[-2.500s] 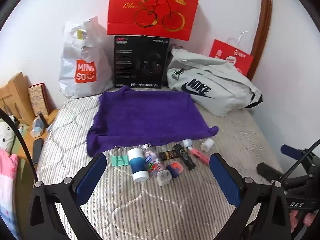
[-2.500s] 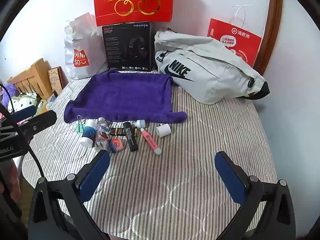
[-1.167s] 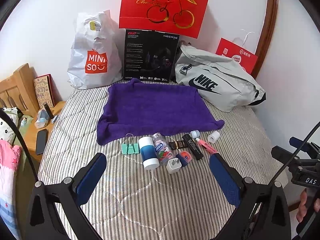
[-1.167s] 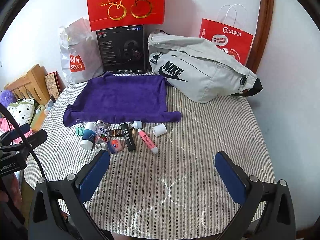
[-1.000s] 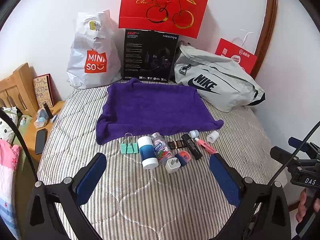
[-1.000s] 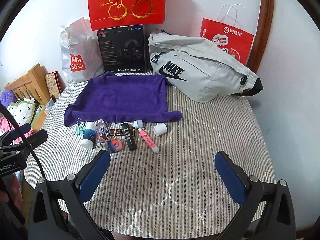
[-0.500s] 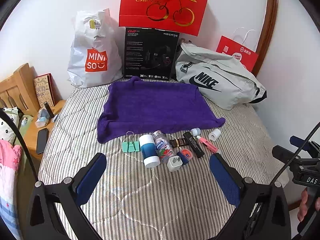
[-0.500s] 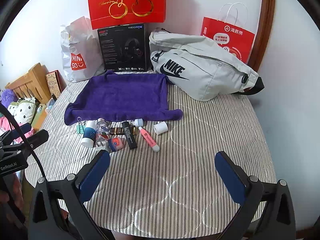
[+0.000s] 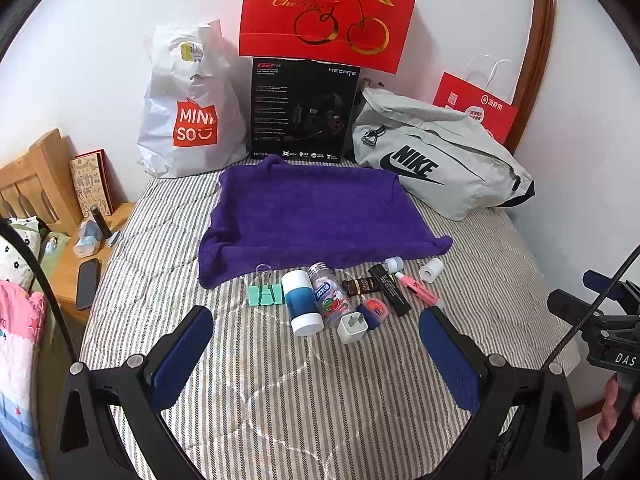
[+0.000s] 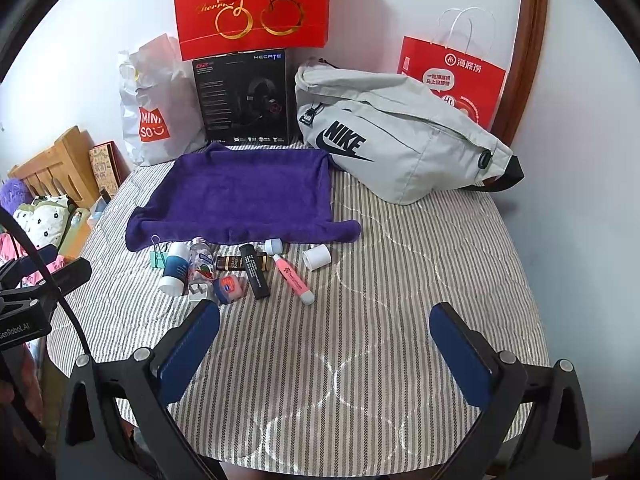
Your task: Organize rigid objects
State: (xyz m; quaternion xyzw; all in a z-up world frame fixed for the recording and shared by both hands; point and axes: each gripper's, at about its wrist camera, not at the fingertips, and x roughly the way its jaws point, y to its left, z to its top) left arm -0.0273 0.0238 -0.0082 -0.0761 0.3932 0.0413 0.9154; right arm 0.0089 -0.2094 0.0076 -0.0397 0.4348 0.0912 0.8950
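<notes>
Both the left gripper (image 9: 316, 344) and right gripper (image 10: 325, 332) are hovering wide and empty at frame bottom, probably lining up on the small items (image 9: 344, 296) clustering mid-frame below the purple towel (image 9: 316, 212).

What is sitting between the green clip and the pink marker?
In the left wrist view, from the green clip toward the pink marker: a blue-and-white tube, a clear bottle, a brown tube and a black tube.

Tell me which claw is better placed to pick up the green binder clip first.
Left. The green binder clip lies just ahead of the open left claw, near its left finger. From the open right claw it sits far left, beyond the other items.
</notes>
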